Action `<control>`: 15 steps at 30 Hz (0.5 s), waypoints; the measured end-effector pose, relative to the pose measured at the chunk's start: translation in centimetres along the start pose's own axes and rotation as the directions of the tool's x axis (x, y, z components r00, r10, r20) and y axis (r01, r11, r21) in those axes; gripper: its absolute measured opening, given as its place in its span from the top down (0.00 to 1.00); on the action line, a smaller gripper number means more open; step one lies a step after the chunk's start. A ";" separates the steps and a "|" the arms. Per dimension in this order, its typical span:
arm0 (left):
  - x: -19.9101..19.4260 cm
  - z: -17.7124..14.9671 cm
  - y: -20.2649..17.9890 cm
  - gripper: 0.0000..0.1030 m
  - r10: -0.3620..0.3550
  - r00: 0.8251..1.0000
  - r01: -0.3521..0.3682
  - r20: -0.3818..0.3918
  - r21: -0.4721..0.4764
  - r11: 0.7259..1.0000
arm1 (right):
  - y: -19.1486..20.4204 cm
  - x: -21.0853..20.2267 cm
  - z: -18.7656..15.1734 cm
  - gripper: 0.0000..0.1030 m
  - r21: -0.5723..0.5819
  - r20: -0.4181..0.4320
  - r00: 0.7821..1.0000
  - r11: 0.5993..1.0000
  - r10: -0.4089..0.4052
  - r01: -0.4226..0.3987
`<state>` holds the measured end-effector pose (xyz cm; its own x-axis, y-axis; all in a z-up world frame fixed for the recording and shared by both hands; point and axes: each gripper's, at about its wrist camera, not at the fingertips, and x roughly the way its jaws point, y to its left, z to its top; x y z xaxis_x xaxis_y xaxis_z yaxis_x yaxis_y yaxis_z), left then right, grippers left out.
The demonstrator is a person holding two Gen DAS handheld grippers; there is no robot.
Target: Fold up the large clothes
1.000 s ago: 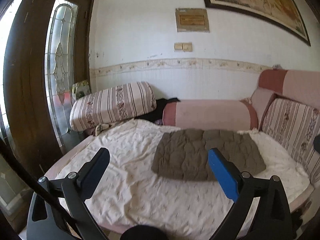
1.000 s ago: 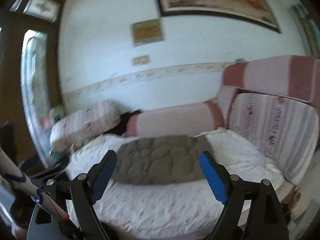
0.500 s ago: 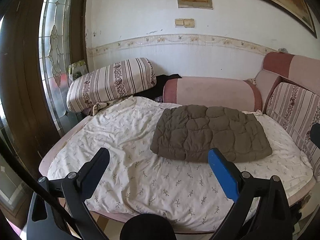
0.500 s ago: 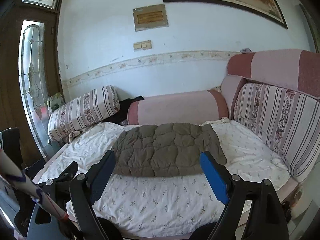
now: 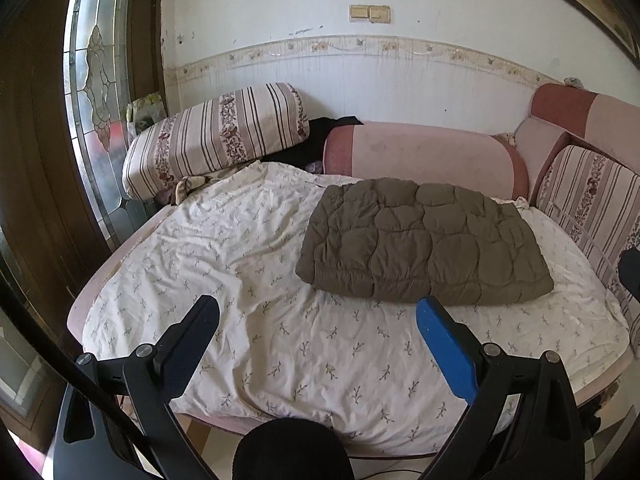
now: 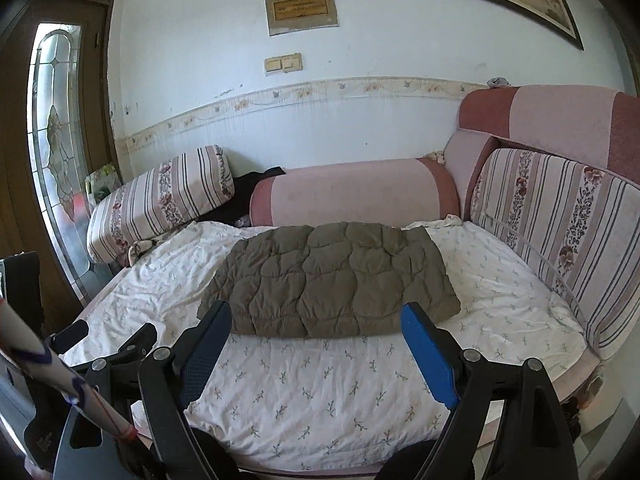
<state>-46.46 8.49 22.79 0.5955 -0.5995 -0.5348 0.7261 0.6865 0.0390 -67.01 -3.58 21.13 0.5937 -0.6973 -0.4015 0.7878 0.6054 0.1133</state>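
Jacket [image 5: 424, 240]: a quilted olive-brown padded garment, lying on the bed [image 5: 280, 360] as a compact, roughly rectangular bundle, towards the back and right side, near the pink bolster [image 5: 424, 156].
Fold state: it already lies doubled into a neat block with a thick rolled edge facing the claws; no sleeves or collar show. This fits a finished fold, or a part-fold awaiting one more turn; the views cannot settle which.
Left claw [image 5: 318, 318]: jaws spread wide, holding nothing, hovering above the near edge of the bed, well short of the jacket.
Right claw [image 6: 316, 324]: jaws wide apart too, empty, in front of the jacket's near edge but apart from it.
Handling: probably light for its bulk, soft and springy; the puffy filling would push back and let folds reopen. The shell looks smooth, so likely slippery.
Where to grip: if it must be moved, the thick near edge at its two corners, pinching through all layers together.
Sheet [image 6: 320, 392]: loose and wrinkled; it could get caught up with a low grip.
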 end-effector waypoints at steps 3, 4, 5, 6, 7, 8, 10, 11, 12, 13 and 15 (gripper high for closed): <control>0.4 -0.1 -0.1 0.04 -0.003 1.000 0.003 -0.009 0.002 1.000 | 0.1 0.5 -0.1 0.13 -0.002 -0.010 1.000 1.000 -0.005 0.005; 0.6 -0.2 -0.1 0.04 -0.004 1.000 0.004 -0.013 0.002 1.000 | 0.1 0.6 -0.2 0.13 -0.003 -0.013 1.000 1.000 -0.006 0.006; 0.7 -0.2 -0.1 0.04 -0.005 1.000 0.005 -0.015 0.002 1.000 | 0.1 0.8 -0.3 0.13 -0.004 -0.019 1.000 1.000 -0.008 0.008; 0.9 -0.2 -0.1 0.04 -0.006 1.000 0.006 -0.019 0.002 1.000 | 0.2 0.9 -0.4 0.13 -0.004 -0.024 1.000 1.000 -0.009 0.009; 1.0 -0.3 -0.1 0.04 -0.006 1.000 0.006 -0.022 0.003 1.000 | 0.2 1.1 -0.4 0.13 -0.004 -0.029 1.000 1.000 -0.008 0.008; 1.1 -0.3 -0.1 0.04 -0.006 1.000 0.006 -0.024 0.003 1.000 | 0.2 1.2 -0.5 0.13 -0.004 -0.031 0.999 1.000 -0.008 0.008; 1.2 -0.5 -0.1 0.04 -0.006 1.000 0.006 -0.029 0.004 1.000 | 0.3 1.4 -0.6 0.13 -0.003 -0.035 0.999 1.000 -0.010 0.010; 1.3 -0.5 -0.1 0.04 -0.006 1.000 0.006 -0.031 0.004 1.000 | 0.4 1.5 -0.7 0.13 -0.003 -0.037 0.999 1.000 -0.011 0.011; 1.4 -0.6 -0.1 0.04 -0.005 0.999 0.005 -0.033 0.004 1.000 | 0.4 1.6 -0.7 0.13 -0.004 -0.041 0.999 1.000 -0.011 0.011; 1.6 -0.6 -0.1 0.04 -0.005 0.999 0.005 -0.035 0.003 1.000 | 0.5 1.7 -0.8 0.13 -0.004 -0.043 0.999 1.000 -0.011 0.011; 1.7 -0.7 -0.1 0.04 -0.006 0.999 0.006 -0.038 0.002 1.000 | 0.5 1.9 -0.9 0.13 -0.006 -0.048 0.999 1.000 -0.012 0.012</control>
<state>-45.74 7.68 21.30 0.5778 -0.5876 -0.5665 0.7303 0.6821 0.0375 -65.64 -4.24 19.61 0.5758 -0.6854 -0.4458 0.7937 0.5995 0.1033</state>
